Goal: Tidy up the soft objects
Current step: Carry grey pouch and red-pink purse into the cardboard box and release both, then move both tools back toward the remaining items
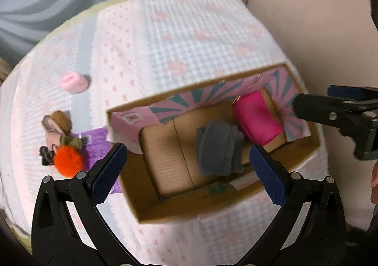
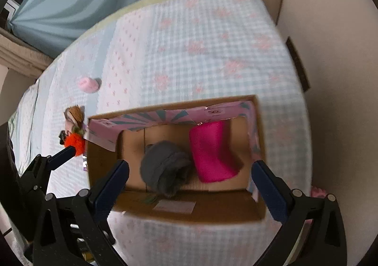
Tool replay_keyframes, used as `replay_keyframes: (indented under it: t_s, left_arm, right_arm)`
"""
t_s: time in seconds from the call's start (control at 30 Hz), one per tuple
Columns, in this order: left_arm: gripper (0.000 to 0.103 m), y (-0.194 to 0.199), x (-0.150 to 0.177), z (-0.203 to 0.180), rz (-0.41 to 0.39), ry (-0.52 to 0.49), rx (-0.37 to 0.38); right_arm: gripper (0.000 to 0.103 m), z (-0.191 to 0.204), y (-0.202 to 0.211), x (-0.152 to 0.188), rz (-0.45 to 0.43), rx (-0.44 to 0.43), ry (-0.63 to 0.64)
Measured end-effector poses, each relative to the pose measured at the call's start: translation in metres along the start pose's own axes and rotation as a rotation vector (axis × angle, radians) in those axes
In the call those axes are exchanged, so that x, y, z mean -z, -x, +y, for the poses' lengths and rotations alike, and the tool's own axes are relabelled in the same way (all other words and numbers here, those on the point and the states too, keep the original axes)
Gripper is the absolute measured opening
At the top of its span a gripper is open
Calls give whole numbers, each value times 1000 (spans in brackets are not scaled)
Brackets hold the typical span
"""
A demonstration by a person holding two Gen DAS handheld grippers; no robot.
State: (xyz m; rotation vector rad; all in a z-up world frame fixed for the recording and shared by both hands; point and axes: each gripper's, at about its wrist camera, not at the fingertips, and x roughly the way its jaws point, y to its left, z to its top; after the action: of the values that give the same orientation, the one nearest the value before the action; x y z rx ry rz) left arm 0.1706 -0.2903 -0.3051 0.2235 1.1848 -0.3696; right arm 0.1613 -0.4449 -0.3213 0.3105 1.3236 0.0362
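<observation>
**Asker:** Cardboard is the main material I gather, so what does the box hold, and where are the two grippers?

**Describer:** Yes, an open cardboard box (image 2: 189, 212) sits on a bed (image 1: 165, 36) covered in a pale blue and pink checked quilt. Inside, a rolled grey fleece item (image 2: 165, 166) lies near the middle, with a bright pink fabric roll (image 2: 212, 152) just to its right, the two touching or nearly so. The left part of the box floor is bare. Both grippers hang above the box, pointing steeply down. The left gripper (image 1: 189, 171) has its fingers spread wide with nothing between them, and so has the right gripper (image 2: 191, 180).

**Asker:** What remains outside the box?

**Describer:** To the left of the box, on the quilt, lie an orange pompom (image 1: 68, 162) bunched with a small brown and pink plush piece (image 1: 57, 126) and a purple packet (image 1: 94, 145). Farther away sits a pale pink ring-shaped soft item (image 1: 74, 82), well apart from the rest.

**Asker:** How should the next pick go?

**Describer:** Probably the left gripper should go for the orange cluster, the nearest thing to it. Come straight down, close on the fluffy body rather than a trailing edge, lift clear of the box wall, and set it in the bare left part of the box.
</observation>
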Motion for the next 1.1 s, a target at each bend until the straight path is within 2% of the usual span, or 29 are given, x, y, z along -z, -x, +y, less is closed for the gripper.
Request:
replay_keyframes:
  t_s: [0.13,0.3,0.4,0.57,0.63,0.73,0.87,1.1]
  left_arm:
    - [102,52,2,15,-68,36,21]
    - [102,142,13,34,-198,61,43]
    - [102,189,21,43,-276,51,52]
    - [102,260,45,65,-395,48,79]
    - [102,281,55,78,-433,64,85]
    - [102,304,68,100,-476,84,89]
    - [102,328,87,138,-533,110,53]
    - [102,335,122,213,-564,183,-18]
  right_arm:
    - [103,17,53,10,-90,62,8]
    - [103,47,130,34,-209,118,4]
    - [103,66,178,55,-293,133,-12]
    - [103,102,234,92,-419,195,12]
    - [103,116,253,108,-471,192,2]
    - [103,135,267,125,-523,171,-11]
    - [103,169,273,140,-571,147,14]
    - [103,237,250,152,-616,64,89]
